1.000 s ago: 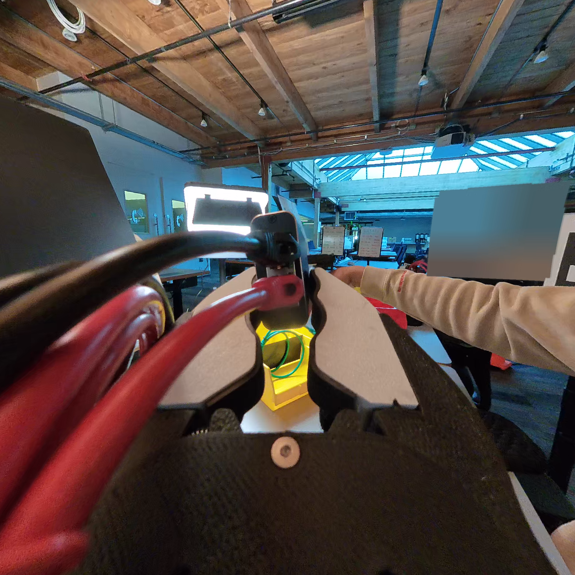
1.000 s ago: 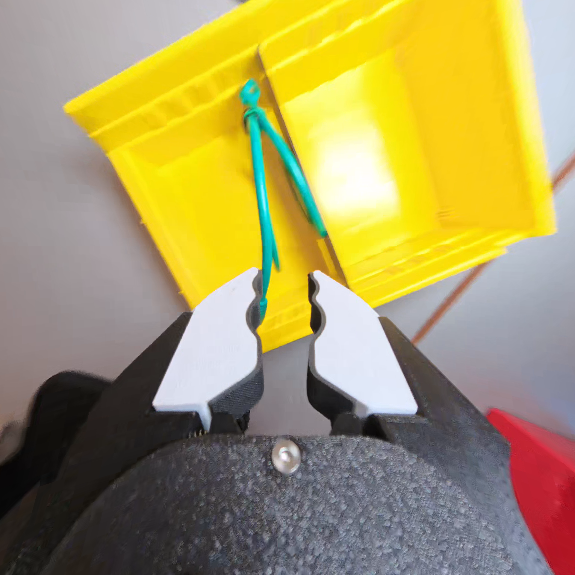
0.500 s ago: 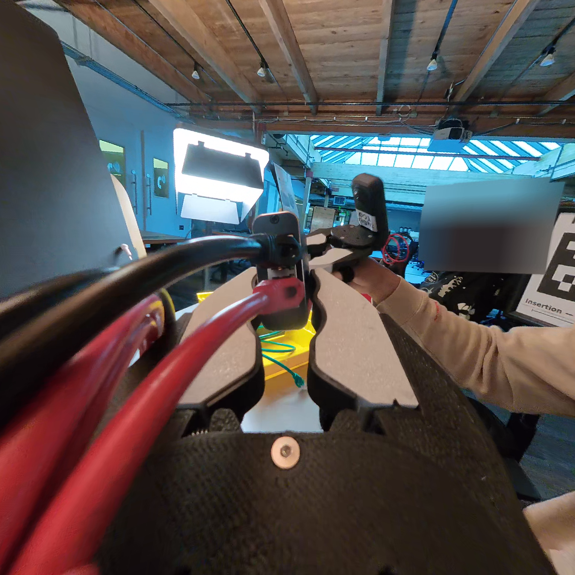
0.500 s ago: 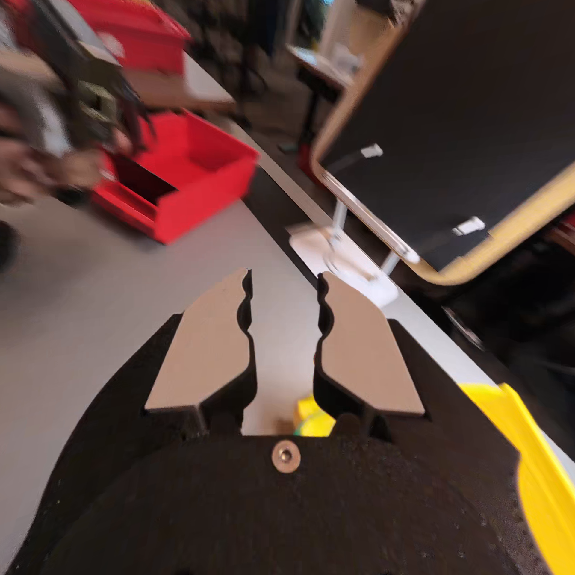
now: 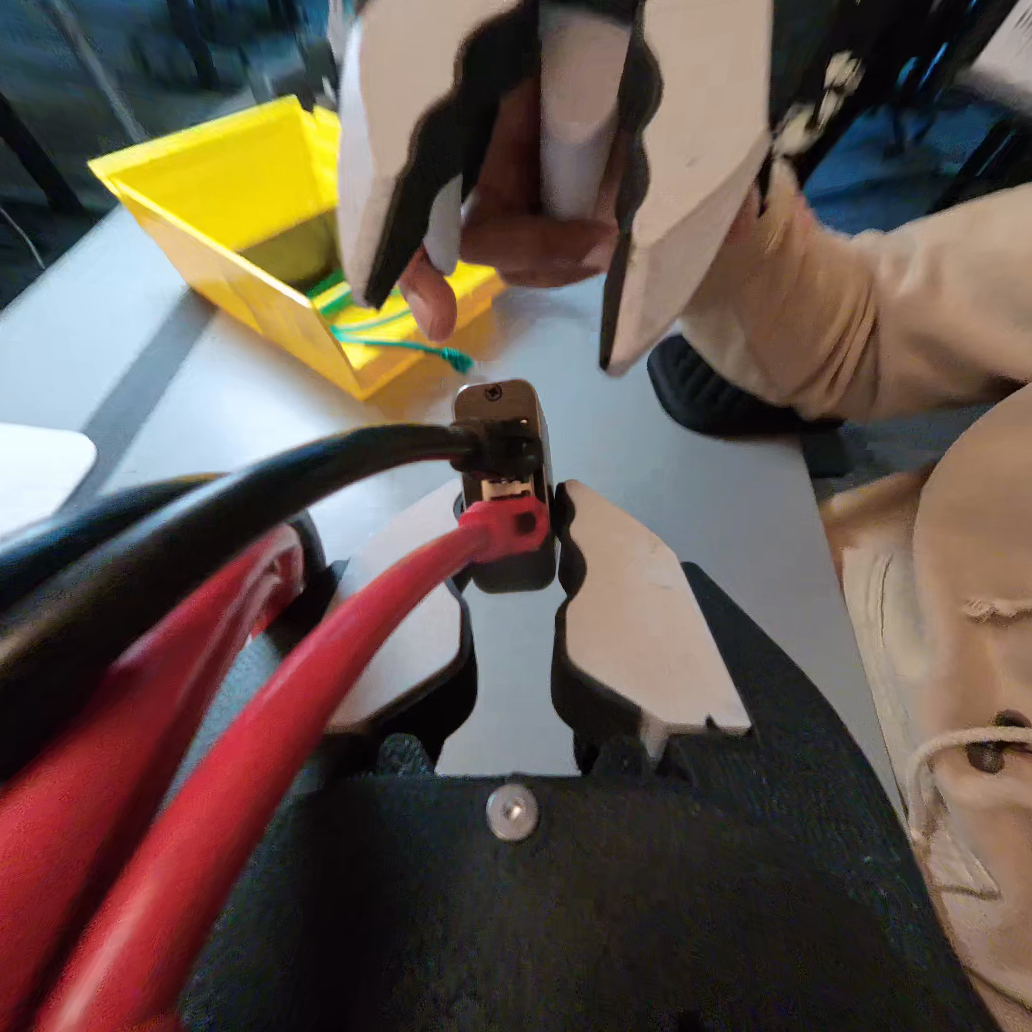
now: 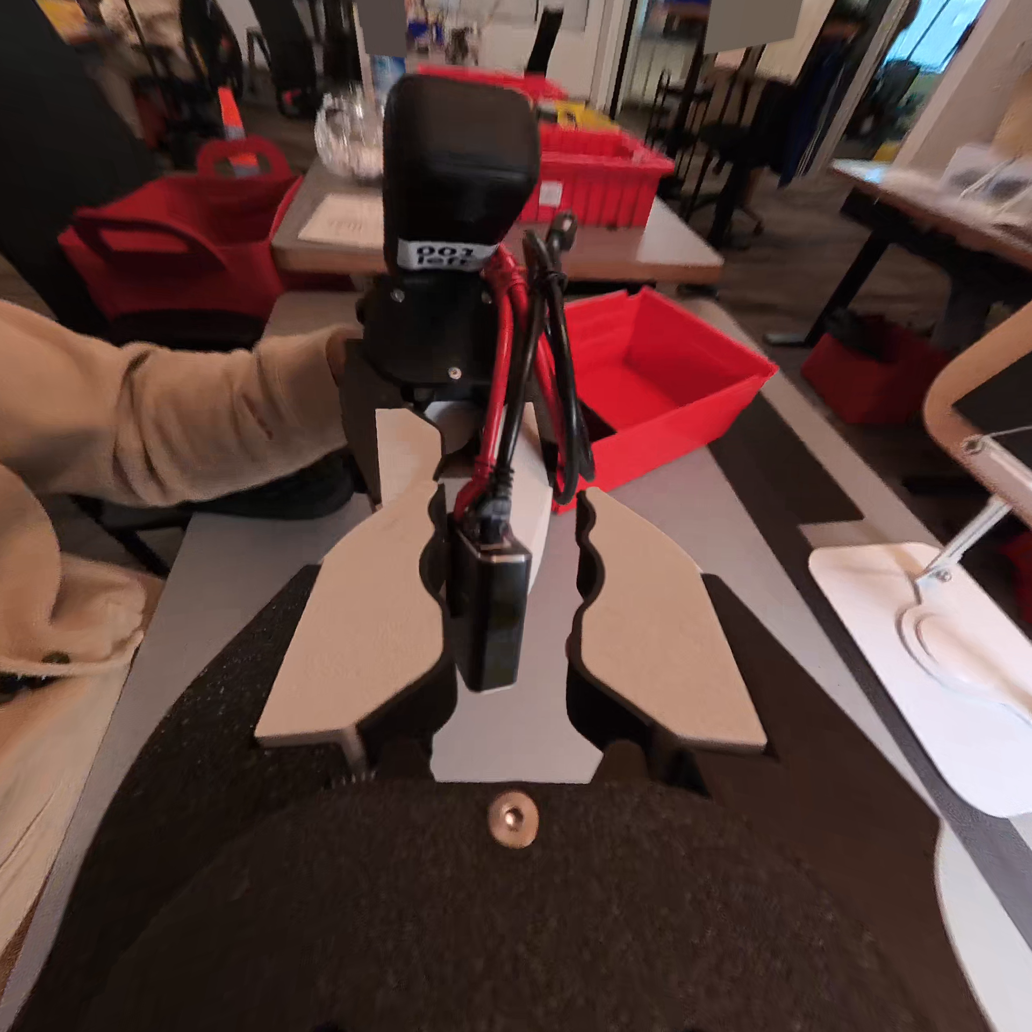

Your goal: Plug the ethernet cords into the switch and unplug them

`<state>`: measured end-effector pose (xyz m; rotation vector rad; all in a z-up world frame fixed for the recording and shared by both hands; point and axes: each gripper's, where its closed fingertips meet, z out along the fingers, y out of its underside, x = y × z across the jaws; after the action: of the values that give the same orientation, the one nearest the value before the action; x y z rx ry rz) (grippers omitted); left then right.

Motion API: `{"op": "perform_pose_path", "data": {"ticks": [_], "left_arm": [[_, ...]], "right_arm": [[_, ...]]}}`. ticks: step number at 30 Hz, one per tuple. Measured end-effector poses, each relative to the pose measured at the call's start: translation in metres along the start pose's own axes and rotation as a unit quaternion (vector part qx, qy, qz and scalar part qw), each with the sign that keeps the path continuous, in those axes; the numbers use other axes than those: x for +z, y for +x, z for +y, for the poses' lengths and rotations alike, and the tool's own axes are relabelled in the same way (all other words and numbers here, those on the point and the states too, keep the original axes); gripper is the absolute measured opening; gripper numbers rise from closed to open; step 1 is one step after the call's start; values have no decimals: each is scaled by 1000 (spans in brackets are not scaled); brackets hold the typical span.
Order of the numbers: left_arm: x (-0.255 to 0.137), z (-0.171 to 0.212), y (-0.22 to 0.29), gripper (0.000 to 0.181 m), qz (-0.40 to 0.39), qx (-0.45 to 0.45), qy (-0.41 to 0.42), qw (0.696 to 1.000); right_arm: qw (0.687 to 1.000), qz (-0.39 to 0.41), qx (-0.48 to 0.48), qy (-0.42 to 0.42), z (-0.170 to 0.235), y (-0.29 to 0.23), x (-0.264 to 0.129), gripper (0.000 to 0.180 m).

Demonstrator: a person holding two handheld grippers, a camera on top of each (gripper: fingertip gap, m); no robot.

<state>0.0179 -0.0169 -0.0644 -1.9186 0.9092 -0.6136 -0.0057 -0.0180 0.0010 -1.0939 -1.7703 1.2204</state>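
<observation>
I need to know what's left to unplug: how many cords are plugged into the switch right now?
2. A black cord enters the upper port of the switch, held in the left gripper; a red cord enters the port below it. Other ports may be hidden.

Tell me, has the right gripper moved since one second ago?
Yes. The right gripper was over the yellow bin then; now it has left the bin and faces the left gripper, its open fingers on either side of the switch.
</observation>
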Motion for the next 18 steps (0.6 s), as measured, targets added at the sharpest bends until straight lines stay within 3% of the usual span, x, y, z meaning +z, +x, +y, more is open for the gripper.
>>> {"op": "perform_pose_path", "data": {"ticks": [4, 8, 13, 18], "left_arm": [[23, 31, 9, 27, 4, 2, -109, 994], [30, 49, 8, 27, -7, 4, -166, 986], [15, 36, -15, 30, -54, 13, -109, 993], [-7, -2, -30, 27, -70, 38, 51, 996]], "right_arm": [[997, -7, -5, -74, 26, -10, 21, 37], [994, 3, -18, -106, 39, -10, 32, 17], [1000, -2, 11, -2, 19, 5, 21, 5], [985, -18, 34, 167, -18, 18, -13, 4]]}}
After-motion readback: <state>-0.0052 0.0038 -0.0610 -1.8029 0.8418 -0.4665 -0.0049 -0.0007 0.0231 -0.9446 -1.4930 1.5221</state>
